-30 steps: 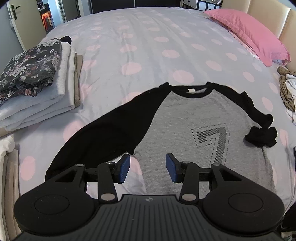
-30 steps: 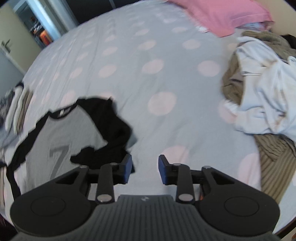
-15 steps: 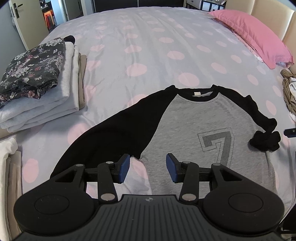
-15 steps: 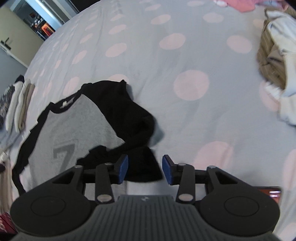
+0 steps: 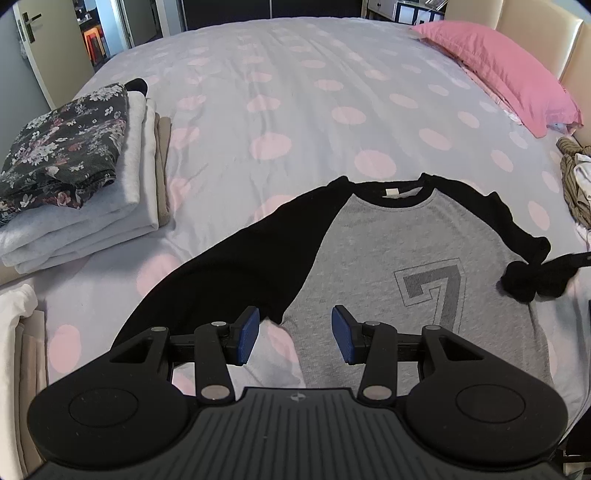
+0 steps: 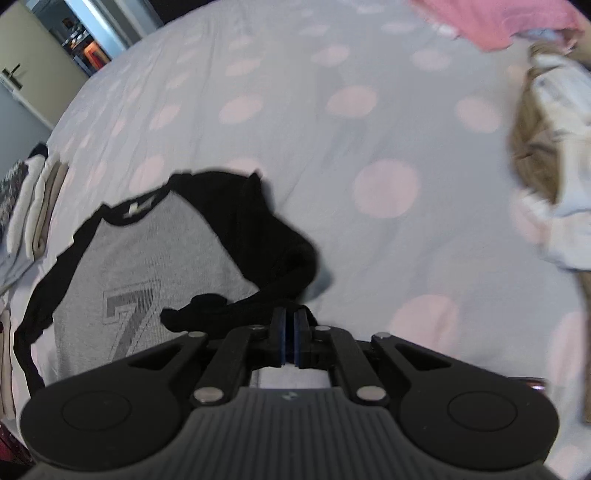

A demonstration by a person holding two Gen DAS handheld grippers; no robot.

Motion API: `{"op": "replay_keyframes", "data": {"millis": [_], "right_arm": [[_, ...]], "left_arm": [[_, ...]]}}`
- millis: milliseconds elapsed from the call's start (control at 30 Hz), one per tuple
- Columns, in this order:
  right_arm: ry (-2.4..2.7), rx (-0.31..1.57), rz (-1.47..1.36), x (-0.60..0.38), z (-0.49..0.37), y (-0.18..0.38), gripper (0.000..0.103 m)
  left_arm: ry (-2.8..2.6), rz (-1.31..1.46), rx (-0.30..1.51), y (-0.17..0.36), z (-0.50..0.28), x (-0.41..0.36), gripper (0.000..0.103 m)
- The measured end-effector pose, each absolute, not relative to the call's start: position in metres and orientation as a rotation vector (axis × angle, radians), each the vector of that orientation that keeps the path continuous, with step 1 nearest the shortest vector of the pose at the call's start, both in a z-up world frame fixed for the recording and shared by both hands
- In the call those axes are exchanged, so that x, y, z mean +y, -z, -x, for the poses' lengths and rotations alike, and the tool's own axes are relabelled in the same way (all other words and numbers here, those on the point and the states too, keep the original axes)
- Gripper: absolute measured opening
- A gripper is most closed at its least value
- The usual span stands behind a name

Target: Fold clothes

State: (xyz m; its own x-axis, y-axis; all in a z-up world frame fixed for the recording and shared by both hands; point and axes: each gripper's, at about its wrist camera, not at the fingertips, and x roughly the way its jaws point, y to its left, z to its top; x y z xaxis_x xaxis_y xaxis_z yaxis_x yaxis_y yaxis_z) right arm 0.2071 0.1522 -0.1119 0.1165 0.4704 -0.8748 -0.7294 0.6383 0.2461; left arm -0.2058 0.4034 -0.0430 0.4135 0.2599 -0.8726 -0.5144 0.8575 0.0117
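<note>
Grey raglan shirt [image 5: 388,243], printed numeral "7" [image 5: 436,291], blank neck label [image 5: 390,192]

A home bedroom: a wide bed [image 5: 295,92] under a lilac cover with pink dots, a pink pillow [image 5: 498,70] against a padded headboard [image 5: 535,33]. A stack of folded laundry [image 5: 74,177] sits on it, and a door [image 5: 40,48] stands open behind
</note>
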Motion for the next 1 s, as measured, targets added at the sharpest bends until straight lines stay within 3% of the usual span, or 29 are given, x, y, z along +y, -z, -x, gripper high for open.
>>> {"op": "replay_keyframes", "data": {"millis": [533, 767, 1000], "right_arm": [[-0.543, 0.864, 0.205, 0.025, -0.289, -0.016, 0.005], [-0.413, 0.853, 0.172, -0.015, -0.319, 0.002, 0.005], [-0.236, 1.006, 0.185, -0.067, -0.343, 0.079, 0.004]], "left_arm": [[-0.543, 0.28, 1.027, 0.044, 0.214, 0.408, 0.041], [-0.55, 0.276, 1.046, 0.05, 0.213, 0.409, 0.041], [-0.55, 0.267, 1.07, 0.058, 0.211, 0.408, 0.041]]}}
